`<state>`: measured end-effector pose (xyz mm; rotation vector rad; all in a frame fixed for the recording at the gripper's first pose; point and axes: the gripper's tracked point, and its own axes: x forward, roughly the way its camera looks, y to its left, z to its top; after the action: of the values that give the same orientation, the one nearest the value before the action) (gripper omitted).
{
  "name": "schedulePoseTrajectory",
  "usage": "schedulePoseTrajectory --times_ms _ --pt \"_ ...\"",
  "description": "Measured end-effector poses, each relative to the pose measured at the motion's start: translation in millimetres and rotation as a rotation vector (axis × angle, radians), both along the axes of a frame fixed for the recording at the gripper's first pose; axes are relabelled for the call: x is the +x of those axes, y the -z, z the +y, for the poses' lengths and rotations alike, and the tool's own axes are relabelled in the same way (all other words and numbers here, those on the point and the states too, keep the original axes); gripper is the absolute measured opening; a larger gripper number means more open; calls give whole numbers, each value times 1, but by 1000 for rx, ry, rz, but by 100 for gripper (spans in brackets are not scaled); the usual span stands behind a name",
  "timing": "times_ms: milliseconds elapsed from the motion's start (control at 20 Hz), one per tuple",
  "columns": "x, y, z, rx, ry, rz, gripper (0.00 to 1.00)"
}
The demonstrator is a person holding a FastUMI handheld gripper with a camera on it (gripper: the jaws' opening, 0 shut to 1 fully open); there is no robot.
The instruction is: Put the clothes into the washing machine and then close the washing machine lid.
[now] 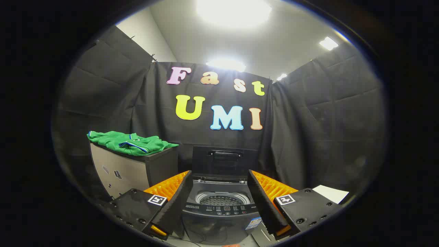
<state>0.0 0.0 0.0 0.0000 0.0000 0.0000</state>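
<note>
Gripper view shows the gripper (219,187) spread wide and holding nothing, its 2 fingers flanking the washing machine (221,212) just ahead, whose lid (223,160) stands upright and open, while the green clothes (132,142) lie on a cabinet (127,171) beside the machine.

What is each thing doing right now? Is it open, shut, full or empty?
Washer: in line between the fingers, not yet loaded.
Lid: open, standing upright at the back.
Drum: looks empty.
Green shirt: lying rumpled on the cabinet, not yet picked up.
Cabinet: beside the washer, shirt on top.
Gripper: open, holding nothing.
</note>
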Motion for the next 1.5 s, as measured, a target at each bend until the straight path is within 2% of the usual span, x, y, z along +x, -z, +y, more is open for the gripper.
schedulePoseTrajectory --times_ms 1500 --pt "10 10 9 -31 -14 59 100"
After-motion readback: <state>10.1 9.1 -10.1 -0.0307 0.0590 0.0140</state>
